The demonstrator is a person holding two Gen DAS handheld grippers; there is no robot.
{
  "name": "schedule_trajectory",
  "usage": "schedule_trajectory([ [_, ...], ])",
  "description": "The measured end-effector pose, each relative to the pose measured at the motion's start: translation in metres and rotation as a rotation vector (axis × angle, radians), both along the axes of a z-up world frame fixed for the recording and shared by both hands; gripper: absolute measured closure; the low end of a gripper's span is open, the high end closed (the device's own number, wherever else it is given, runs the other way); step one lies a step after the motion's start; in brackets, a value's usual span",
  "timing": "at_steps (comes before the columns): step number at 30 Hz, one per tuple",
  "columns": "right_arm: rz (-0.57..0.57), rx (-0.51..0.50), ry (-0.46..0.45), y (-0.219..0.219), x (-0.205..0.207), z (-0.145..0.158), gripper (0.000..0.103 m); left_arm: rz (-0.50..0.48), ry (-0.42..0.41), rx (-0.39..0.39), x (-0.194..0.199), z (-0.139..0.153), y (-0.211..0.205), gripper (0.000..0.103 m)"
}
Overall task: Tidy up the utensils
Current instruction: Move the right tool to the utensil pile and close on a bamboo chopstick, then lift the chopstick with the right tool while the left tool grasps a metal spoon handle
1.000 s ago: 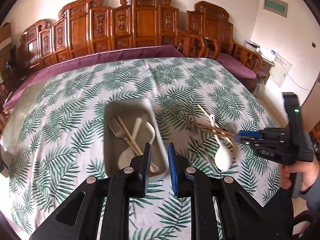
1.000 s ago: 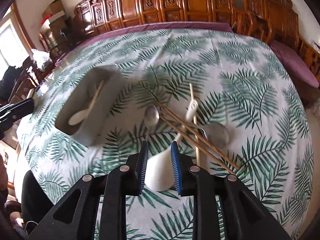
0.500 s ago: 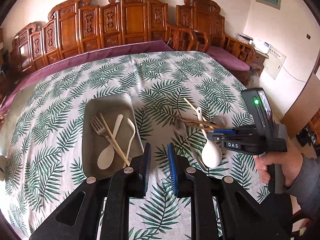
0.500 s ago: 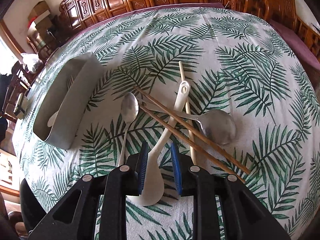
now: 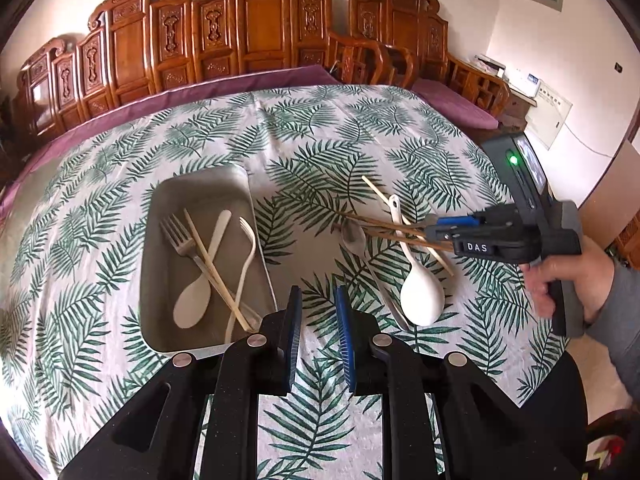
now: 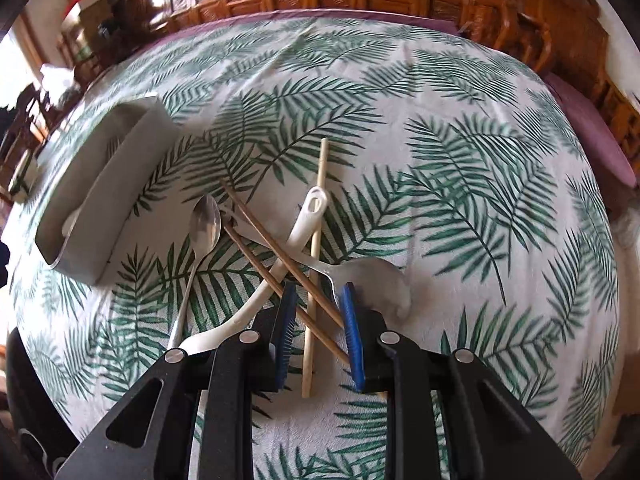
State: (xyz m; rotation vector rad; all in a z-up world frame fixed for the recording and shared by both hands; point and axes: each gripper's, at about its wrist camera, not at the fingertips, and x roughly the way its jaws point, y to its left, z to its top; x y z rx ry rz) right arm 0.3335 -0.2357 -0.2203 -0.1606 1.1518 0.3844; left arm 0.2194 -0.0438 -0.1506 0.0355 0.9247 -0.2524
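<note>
Your right gripper (image 6: 316,312) has dropped onto the brown chopsticks (image 6: 280,256), jaws spread around them, right of the tray (image 5: 200,192) holding fork, spoon and chopstick; your left gripper (image 5: 316,320) hovers spread.

Soft daylight, heavy fisheye edge distortion

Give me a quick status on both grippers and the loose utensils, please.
Left gripper open, idle beside tray. Right gripper open, fingers straddling dark chopsticks. Pale chopstick, white spoon crossed with them.
</note>
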Motion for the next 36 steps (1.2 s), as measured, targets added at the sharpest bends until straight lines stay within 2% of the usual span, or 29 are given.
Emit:
schedule_trajectory([
  [5,0.078,-0.026,0.011,0.01,0.008,-0.002,0.078,-0.009,0.007,0.007,0.001,-0.004,-0.003,0.087],
  [10,0.121,-0.068,0.059,0.016,0.017,-0.005,0.092,-0.009,0.011,0.007,0.002,-0.004,-0.005,0.087],
  [20,0.204,-0.142,0.087,0.028,0.013,-0.015,0.089,-0.025,0.022,0.017,0.004,-0.011,-0.015,0.087],
  [21,0.204,-0.144,0.08,0.028,0.013,-0.015,0.092,-0.027,0.023,0.018,0.003,-0.011,-0.015,0.087],
  [25,0.183,-0.105,0.077,0.022,0.013,-0.012,0.097,-0.03,0.032,0.025,0.006,-0.015,-0.018,0.087],
  [36,0.089,0.027,0.009,-0.014,-0.023,0.019,0.097,-0.041,0.094,0.007,0.032,-0.042,-0.045,0.087],
])
